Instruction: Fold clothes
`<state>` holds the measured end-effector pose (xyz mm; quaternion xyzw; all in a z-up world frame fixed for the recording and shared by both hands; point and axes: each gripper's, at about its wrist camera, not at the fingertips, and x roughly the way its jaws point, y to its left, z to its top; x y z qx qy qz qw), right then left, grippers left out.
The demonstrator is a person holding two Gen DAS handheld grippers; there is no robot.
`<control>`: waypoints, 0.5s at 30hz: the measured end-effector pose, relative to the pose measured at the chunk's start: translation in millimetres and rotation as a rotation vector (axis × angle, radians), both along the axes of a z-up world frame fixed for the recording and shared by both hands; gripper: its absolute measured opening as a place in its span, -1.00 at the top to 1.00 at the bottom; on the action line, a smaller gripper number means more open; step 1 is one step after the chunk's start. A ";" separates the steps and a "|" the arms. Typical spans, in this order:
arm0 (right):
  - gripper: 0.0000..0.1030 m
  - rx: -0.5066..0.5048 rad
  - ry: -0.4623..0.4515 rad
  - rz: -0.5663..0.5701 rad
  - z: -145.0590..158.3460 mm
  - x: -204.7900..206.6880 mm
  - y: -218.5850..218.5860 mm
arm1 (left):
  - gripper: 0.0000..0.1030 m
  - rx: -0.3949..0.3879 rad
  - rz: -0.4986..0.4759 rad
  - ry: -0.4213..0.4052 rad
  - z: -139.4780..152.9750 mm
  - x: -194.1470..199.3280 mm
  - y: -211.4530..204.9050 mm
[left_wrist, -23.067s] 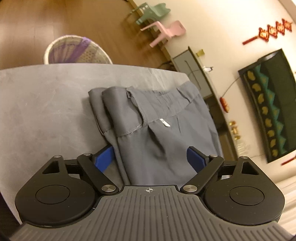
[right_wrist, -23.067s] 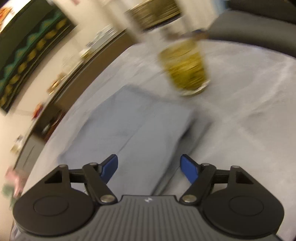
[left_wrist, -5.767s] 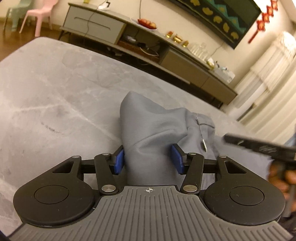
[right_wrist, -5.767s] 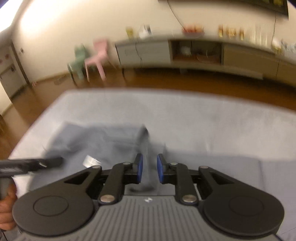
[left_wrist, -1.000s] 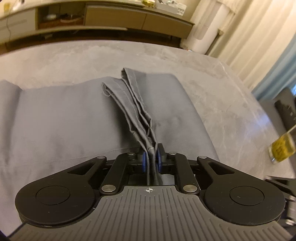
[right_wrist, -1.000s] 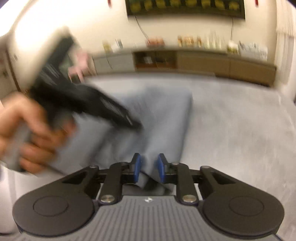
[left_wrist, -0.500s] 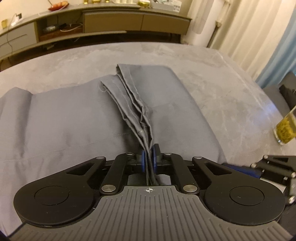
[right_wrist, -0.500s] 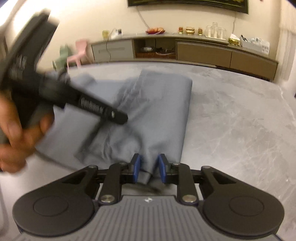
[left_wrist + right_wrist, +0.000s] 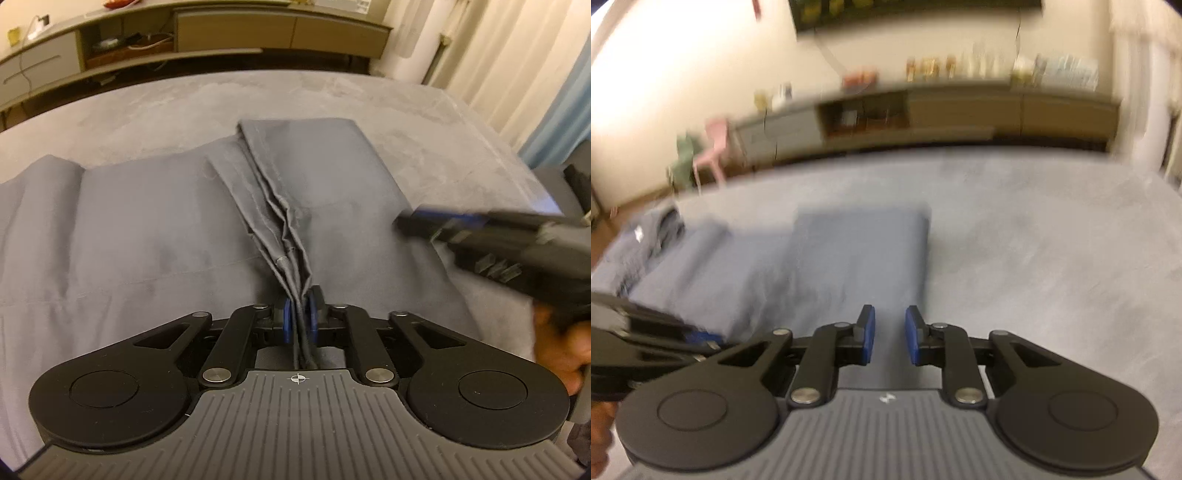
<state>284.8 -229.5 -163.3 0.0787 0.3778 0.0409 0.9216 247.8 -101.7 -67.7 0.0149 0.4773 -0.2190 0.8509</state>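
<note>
Tabletop (image 9: 147, 110), grey and marbled, fills the middle of both views, with the long sideboard (image 9: 258, 29) curving along the top edge of each frame. Across it lie the grey trousers (image 9: 129, 229), your task garment: in the left wrist view they spread from the left edge to right of centre, partly folded, with a flat doubled panel in the upper middle and a bundle of gathered hem edges running from there down to the bottom centre. In the right wrist view the same cloth sits in the left and centre, blurred, its neat rectangular panel just above your fingers. Your left gripper (image 9: 298, 317) at the bottom centre is clenched on that bundle of edges, the cloth squeezed between the blue pads (image 9: 284, 319). Your right gripper (image 9: 889, 339) is only slightly parted and its jaws are closing; the fabric lies beneath and beyond the tips, and through the blur no cloth shows between the pads, so I judge it released. It also appears as a dark smear at the right of the left view. You seem to be mid-fold, one hand anchoring the gathered edge while the other repositions. Next, I judge, you need a fresh hold with the right hand on the free edge near the right side, level with the left grip, so both can carry the layer over evenly without dragging the stack askew.
</note>
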 end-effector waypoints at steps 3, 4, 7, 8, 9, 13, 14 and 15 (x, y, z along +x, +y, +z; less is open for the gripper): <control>0.61 -0.009 0.012 0.019 6.5 -12.5 -0.2 | 0.66 0.013 0.005 -0.022 7.8 -5.0 2.7; 0.61 0.014 0.016 0.017 12.6 -18.8 -4.1 | 0.61 0.022 0.009 -0.047 13.6 -8.6 3.6; 0.01 0.051 0.000 -0.006 24.9 -46.1 -17.0 | 0.51 0.024 0.037 -0.157 35.1 -23.2 11.8; -0.19 0.059 0.004 -0.017 24.9 -52.9 -20.1 | 0.49 0.006 0.034 -0.177 40.9 -27.2 12.3; -0.22 0.064 0.017 -0.024 21.7 -54.6 -20.9 | 0.48 -0.014 0.024 -0.182 43.3 -28.5 11.7; 0.00 0.058 0.094 -0.034 -0.6 -55.5 -14.8 | 0.48 -0.019 -0.023 -0.076 19.1 -13.8 -2.5; 0.25 0.044 0.098 -0.024 -4.3 -55.5 -10.4 | 0.48 -0.007 -0.036 -0.025 7.2 -6.5 -7.0; 0.42 0.027 0.091 -0.009 -4.8 -56.5 -5.1 | 0.55 0.001 -0.030 -0.021 0.4 -4.1 -8.2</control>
